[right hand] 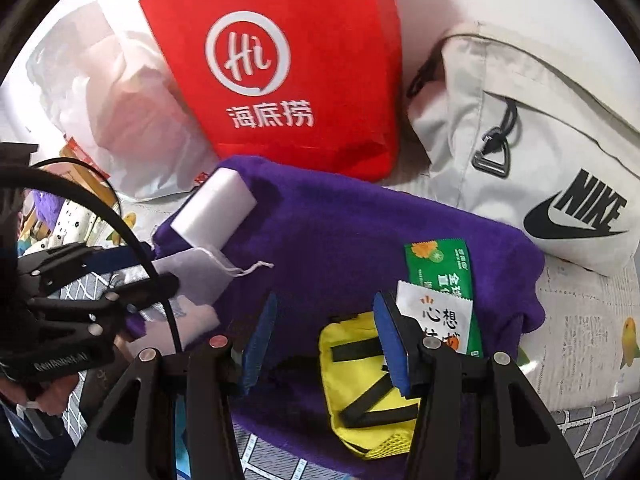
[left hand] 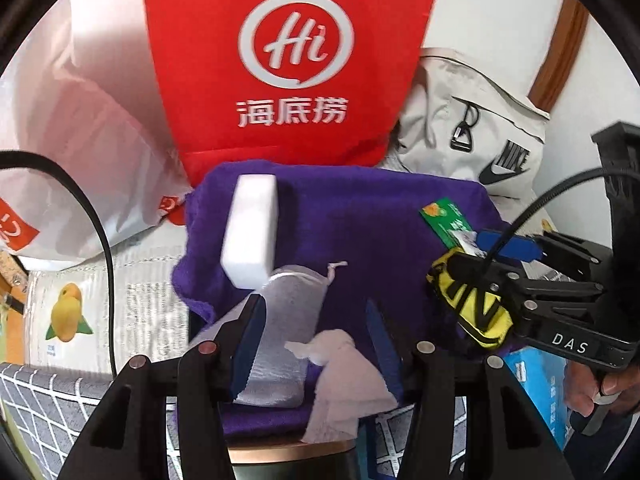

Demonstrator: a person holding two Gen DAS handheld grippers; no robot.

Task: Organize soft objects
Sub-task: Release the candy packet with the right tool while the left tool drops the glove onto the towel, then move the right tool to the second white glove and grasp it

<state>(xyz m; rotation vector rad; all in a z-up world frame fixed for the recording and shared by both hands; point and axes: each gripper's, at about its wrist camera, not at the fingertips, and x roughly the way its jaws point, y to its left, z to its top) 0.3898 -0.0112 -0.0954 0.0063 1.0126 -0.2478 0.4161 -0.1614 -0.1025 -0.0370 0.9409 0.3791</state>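
Observation:
A purple towel point(left hand: 352, 240) point(right hand: 360, 232) lies spread out, bearing several small things. A white sponge block point(left hand: 250, 232) point(right hand: 214, 204) rests at its far left. A silver drawstring pouch point(left hand: 288, 320) point(right hand: 192, 276) and a crumpled white tissue point(left hand: 336, 376) lie between the open fingers of my left gripper point(left hand: 316, 344). A yellow pouch with black straps point(left hand: 468, 308) point(right hand: 368, 392) lies at the towel's right. My right gripper point(right hand: 324, 348) is open over it, right finger touching it. A green sachet point(left hand: 444, 220) point(right hand: 440, 276) and a white sachet point(right hand: 436, 320) lie beside it.
A red paper bag point(left hand: 292, 60) point(right hand: 288, 72) stands behind the towel. A white plastic bag point(left hand: 80, 128) point(right hand: 112, 112) sits left of it, a beige Nike bag point(left hand: 472, 128) point(right hand: 540, 152) to the right. A blue box point(left hand: 536, 380) lies near right. Printed cloth point(left hand: 108, 312) covers the surface.

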